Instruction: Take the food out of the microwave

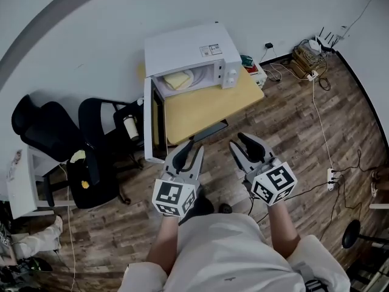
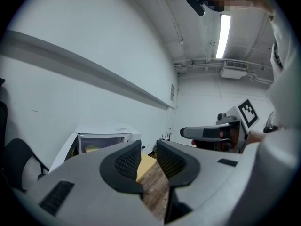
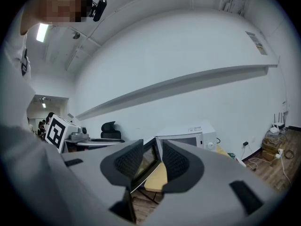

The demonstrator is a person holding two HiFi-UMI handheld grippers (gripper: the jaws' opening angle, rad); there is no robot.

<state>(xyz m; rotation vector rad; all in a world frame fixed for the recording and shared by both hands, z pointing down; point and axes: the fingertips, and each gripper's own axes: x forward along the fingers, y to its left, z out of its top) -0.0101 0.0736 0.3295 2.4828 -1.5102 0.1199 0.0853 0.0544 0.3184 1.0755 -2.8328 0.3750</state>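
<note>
Nearest me are my two claws: the left gripper (image 1: 189,148) and the right gripper (image 1: 240,140), each with its jaws a narrow gap apart and gripping nothing. Beyond them is one yellow table (image 1: 206,105). One white microwave (image 1: 188,50) stands at its far left corner with its door (image 1: 149,120) swung open. One yellow food (image 1: 177,79) lies inside, on the left. Two black chairs (image 1: 45,126) stand to the left of the table.

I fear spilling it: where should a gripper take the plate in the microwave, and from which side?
Take the plate's front rim, coming in level through the microwave's open front: walls close every other side, and the door hangs open at the left.
</note>
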